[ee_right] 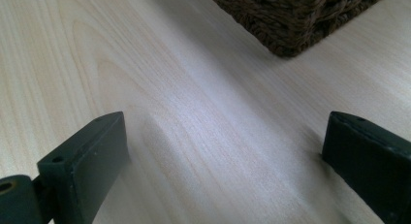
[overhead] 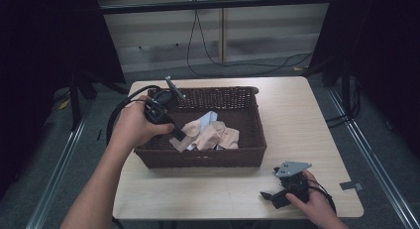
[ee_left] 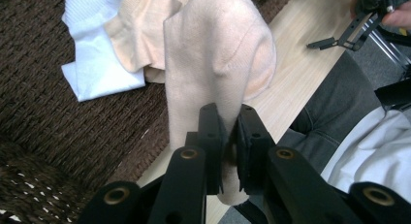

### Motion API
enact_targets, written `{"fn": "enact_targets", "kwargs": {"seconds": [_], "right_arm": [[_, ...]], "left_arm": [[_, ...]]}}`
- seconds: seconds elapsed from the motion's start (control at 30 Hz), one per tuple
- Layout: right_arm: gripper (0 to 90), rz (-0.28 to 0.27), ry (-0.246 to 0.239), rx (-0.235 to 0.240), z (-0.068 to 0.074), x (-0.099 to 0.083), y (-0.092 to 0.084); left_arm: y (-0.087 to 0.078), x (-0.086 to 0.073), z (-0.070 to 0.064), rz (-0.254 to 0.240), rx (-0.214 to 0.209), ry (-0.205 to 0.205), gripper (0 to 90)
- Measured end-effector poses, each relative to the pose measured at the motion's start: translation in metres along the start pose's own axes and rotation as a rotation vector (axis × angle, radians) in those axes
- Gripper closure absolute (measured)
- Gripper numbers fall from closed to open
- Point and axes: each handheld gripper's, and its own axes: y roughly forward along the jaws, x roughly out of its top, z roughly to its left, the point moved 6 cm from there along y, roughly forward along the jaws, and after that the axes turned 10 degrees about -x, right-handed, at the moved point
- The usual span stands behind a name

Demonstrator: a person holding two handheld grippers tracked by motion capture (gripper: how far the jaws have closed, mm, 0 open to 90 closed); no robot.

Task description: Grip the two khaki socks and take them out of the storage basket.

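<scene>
My left gripper (ee_left: 228, 151) pinches the beige sock (ee_left: 213, 64) thinly above the basket (overhead: 208, 157), so it could slip free, while my right gripper (ee_right: 223, 170) idles wide.

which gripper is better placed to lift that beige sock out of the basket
Left. The left gripper is already shut on the beige sock over the wicker basket. The right gripper rests open on the table, outside the basket and holding nothing.
</scene>
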Motion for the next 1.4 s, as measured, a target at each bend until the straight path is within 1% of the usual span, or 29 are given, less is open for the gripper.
{"fn": "enact_targets", "kwargs": {"seconds": [0.07,0.2,0.23,0.27,0.37,0.4,0.53,0.57,0.63,0.73,0.8,0.9,0.97,1.0,1.07,1.17,1.2,1.27,1.3,1.33,1.4], "right_arm": [[2.1,0.0,0.0,0.0,0.0,0.0,0.0],[2.1,-0.001,-0.002,0.0,0.0,0.0,0.0],[2.1,-0.002,-0.004,-0.001,0.0,0.0,0.0],[2.1,-0.002,-0.002,-0.001,0.0,0.0,0.0],[2.1,-0.002,-0.002,-0.001,0.0,0.0,0.0],[2.1,-0.002,-0.003,-0.001,0.0,0.0,0.0],[2.1,-0.002,-0.003,-0.001,0.0,0.0,0.0],[2.1,-0.002,-0.003,-0.001,0.0,0.0,0.0],[2.2,-0.002,-0.003,-0.001,0.0,0.0,0.0],[2.1,-0.002,-0.003,-0.001,0.0,0.0,0.0],[2.1,-0.002,-0.003,-0.001,0.0,0.0,0.0],[2.1,-0.001,-0.001,-0.001,0.0,0.0,0.0],[2.1,-0.001,-0.001,-0.001,0.0,0.0,0.0],[2.1,0.001,0.0,-0.001,0.0,0.0,0.0],[2.1,0.002,0.001,0.0,0.0,0.0,0.0],[2.1,0.002,-0.001,0.0,0.0,0.0,0.0],[2.1,0.001,-0.003,0.0,0.0,0.0,0.0],[2.1,0.001,-0.003,0.0,0.0,0.0,0.0],[2.1,0.001,-0.003,0.0,0.0,0.0,0.0],[2.1,0.001,-0.003,0.0,0.0,0.0,0.0],[2.1,0.002,-0.001,0.0,0.0,0.0,0.0]], "left_arm": [[0.002,-0.004,-0.002,0.007,-0.002,0.007,82.6],[0.006,-0.011,-0.002,0.011,0.001,0.015,82.6],[0.007,-0.012,-0.002,0.013,-0.004,0.011,82.5],[0.01,-0.015,-0.003,0.011,-0.017,0.018,82.6],[0.011,-0.018,-0.005,0.023,-0.012,0.026,82.5],[0.012,-0.019,-0.006,0.016,-0.012,0.027,82.5],[0.017,-0.023,-0.01,0.035,-0.001,0.041,82.5],[0.018,-0.024,-0.011,0.03,0.002,0.039,82.5],[0.021,-0.025,-0.013,0.035,-0.001,0.048,82.5],[0.027,-0.028,-0.017,0.039,-0.009,0.061,82.5],[0.032,-0.03,-0.018,0.049,-0.005,0.075,82.4],[0.039,-0.032,-0.017,0.054,0.001,0.082,82.3],[0.044,-0.033,-0.018,0.046,-0.009,0.08,82.3],[0.045,-0.034,-0.018,0.053,-0.009,0.089,82.3],[0.05,-0.035,-0.019,0.057,-0.017,0.089,82.3],[0.056,-0.036,-0.02,0.055,-0.015,0.102,82.2],[0.058,-0.036,-0.02,0.053,-0.02,0.099,82.2],[0.062,-0.036,-0.02,0.051,-0.022,0.105,82.2],[0.063,-0.037,-0.019,0.06,-0.023,0.106,82.2],[0.066,-0.037,-0.019,0.053,-0.022,0.107,82.2],[0.07,-0.038,-0.019,0.055,-0.029,0.103,82.2]]}}
